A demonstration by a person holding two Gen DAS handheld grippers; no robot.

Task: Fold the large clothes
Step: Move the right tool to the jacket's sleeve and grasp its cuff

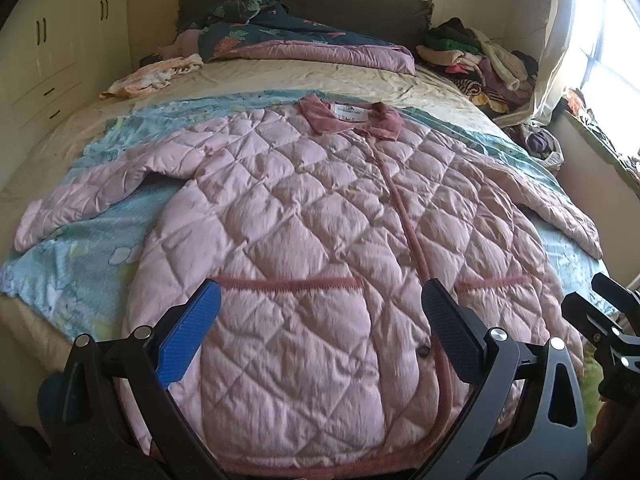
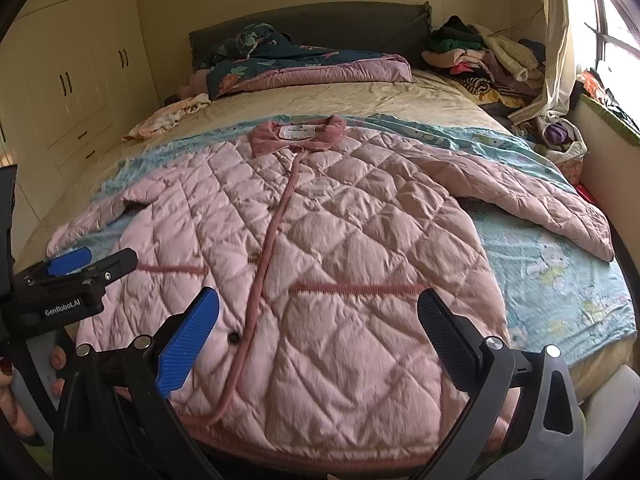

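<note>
Lying face-up on the bed's blue sheet (image 1: 100, 256), the pink quilted jacket (image 1: 304, 216) spreads both sleeves outward, collar far, hem near us, while our left gripper (image 1: 320, 332) and right gripper (image 2: 316, 336) hover wide apart, empty.

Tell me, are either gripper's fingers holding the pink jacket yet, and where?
Nothing held. The left gripper and right gripper are both open above the pink quilted jacket, near its hem.
</note>
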